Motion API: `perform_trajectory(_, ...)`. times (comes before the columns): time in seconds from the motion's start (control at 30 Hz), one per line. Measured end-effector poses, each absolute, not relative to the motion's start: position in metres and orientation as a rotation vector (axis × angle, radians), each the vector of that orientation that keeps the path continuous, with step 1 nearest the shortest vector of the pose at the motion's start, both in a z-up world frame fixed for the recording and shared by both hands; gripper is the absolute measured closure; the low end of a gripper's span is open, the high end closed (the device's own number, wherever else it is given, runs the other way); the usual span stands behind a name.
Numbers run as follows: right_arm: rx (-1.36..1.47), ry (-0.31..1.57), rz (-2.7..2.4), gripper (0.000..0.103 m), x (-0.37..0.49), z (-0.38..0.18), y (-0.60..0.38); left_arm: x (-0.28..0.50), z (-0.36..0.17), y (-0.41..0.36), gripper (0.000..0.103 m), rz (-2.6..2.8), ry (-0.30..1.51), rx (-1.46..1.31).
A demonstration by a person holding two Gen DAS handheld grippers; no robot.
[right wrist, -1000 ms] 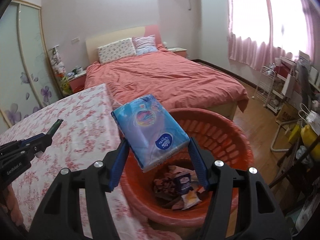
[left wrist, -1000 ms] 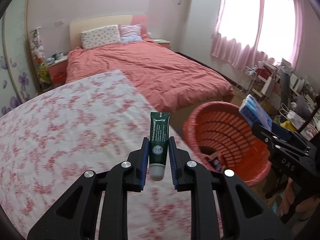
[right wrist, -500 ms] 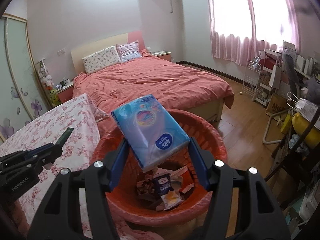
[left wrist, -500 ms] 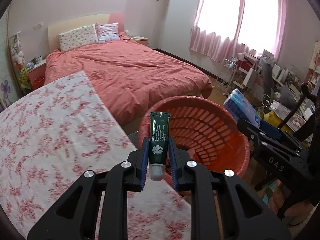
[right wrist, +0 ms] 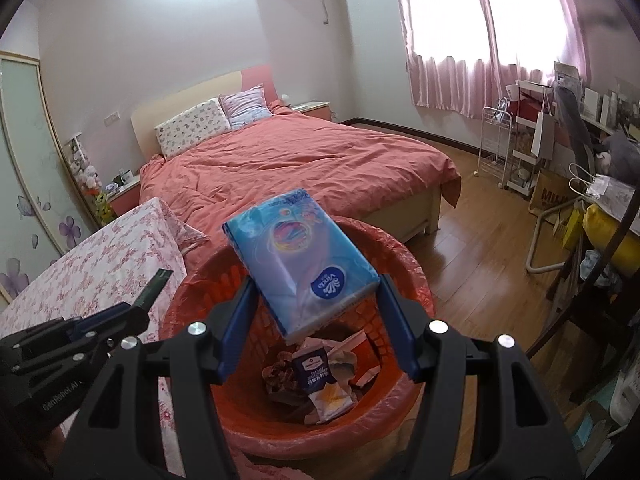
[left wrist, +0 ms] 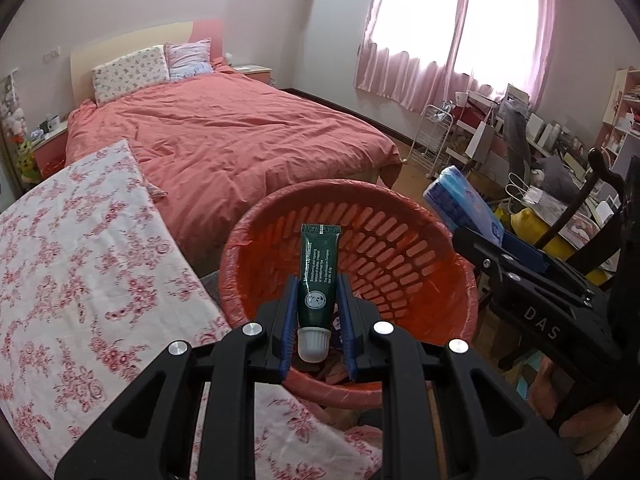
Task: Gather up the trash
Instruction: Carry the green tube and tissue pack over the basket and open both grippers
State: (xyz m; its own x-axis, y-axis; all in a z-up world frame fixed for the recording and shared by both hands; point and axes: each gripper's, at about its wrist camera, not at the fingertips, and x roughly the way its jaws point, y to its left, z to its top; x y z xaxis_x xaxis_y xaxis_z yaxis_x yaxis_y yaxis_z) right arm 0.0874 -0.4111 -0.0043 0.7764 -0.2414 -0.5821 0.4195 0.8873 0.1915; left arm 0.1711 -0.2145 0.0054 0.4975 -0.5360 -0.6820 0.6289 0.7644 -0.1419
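Note:
My left gripper [left wrist: 317, 312] is shut on a dark green tube [left wrist: 318, 276] with a white cap and holds it above the near rim of the red basket [left wrist: 400, 216]. My right gripper [right wrist: 314, 312] is shut on a blue tissue pack [right wrist: 300, 256] and holds it over the red basket [right wrist: 404, 248], which has several wrappers and a small blue carton [right wrist: 314, 372] in it. The tissue pack [left wrist: 460, 200] also shows at the right of the left wrist view. The tube [right wrist: 154, 286] shows at the left of the right wrist view.
A table with a floral cloth [left wrist: 80, 280] stands left of the basket. A bed with a red cover [right wrist: 300, 160] lies behind. A white rack [right wrist: 496, 152] and a cluttered desk [right wrist: 600, 200] stand at the right, with wooden floor [right wrist: 480, 240] between.
Both grippers have moved from the table towards the basket. The tube is now above the basket's rim and the tissue pack is over the basket's inside. Both stay held.

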Motion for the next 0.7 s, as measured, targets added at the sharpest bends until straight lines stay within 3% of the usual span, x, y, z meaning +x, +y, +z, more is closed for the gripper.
perform_trajectory(0.2,0.366,0.583,-0.344,0.041,0.095,-0.009,-0.421,0.174,-0.003,-0.227,0.082,-0.71,0.804,0.136)
perform_trajectory(0.33,0.399,0.587,-0.336,0.037,0.098,-0.014,-0.429,0.177,-0.01,-0.23,0.064,-0.698,0.828,0.135)
perform_trajectory(0.57,0.385,0.584,-0.358,0.031,0.088,-0.015,-0.426,0.176,-0.014,-0.209,0.063,-0.635,0.832,0.148)
perform_trajectory(0.7,0.33,0.543,-0.359,0.021,0.071,0.0,-0.408,0.167,-0.005,-0.184,0.052,-0.592,0.788,0.159)
